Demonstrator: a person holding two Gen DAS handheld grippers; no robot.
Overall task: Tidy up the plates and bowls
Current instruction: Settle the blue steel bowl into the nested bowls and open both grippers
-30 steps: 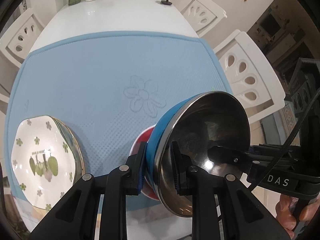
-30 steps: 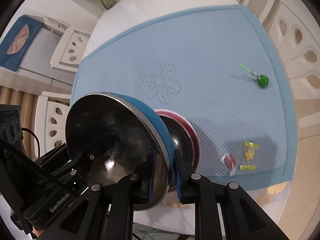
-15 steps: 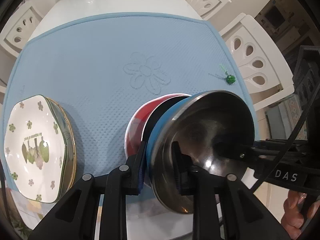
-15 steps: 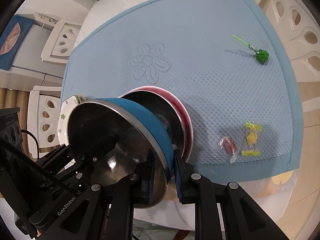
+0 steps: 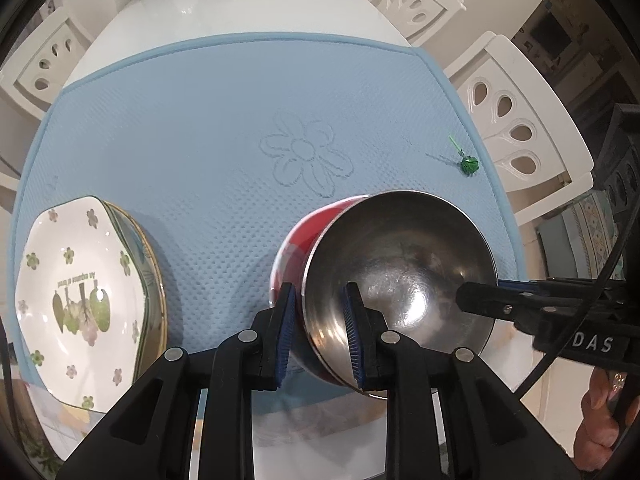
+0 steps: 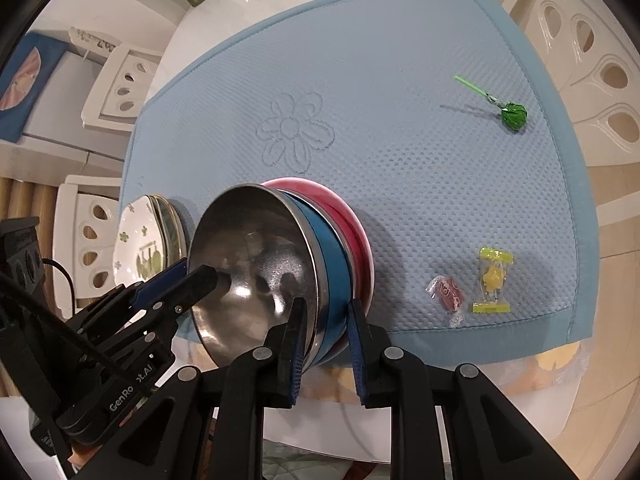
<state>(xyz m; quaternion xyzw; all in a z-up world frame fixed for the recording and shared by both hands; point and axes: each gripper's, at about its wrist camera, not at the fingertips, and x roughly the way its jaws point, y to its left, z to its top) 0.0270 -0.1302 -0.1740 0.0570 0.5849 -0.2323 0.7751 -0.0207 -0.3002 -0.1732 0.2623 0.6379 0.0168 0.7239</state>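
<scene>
At the near edge of the pale blue textured mat [image 5: 192, 152] on the white counter [image 5: 224, 4], the steel-lined bowl with a blue outer wall [image 6: 332, 268] has come down from being held tilted in the air and now sits nested in the red bowl [image 6: 356, 216]. Both claws have eased apart: the left claw [image 5: 318, 334] and the right claw [image 6: 326, 342] each straddle the rim with a visible gap, gripping nothing. With the flowered white plates [image 5: 80, 292] stacked just to the left, the bowl stacking looks done.
</scene>
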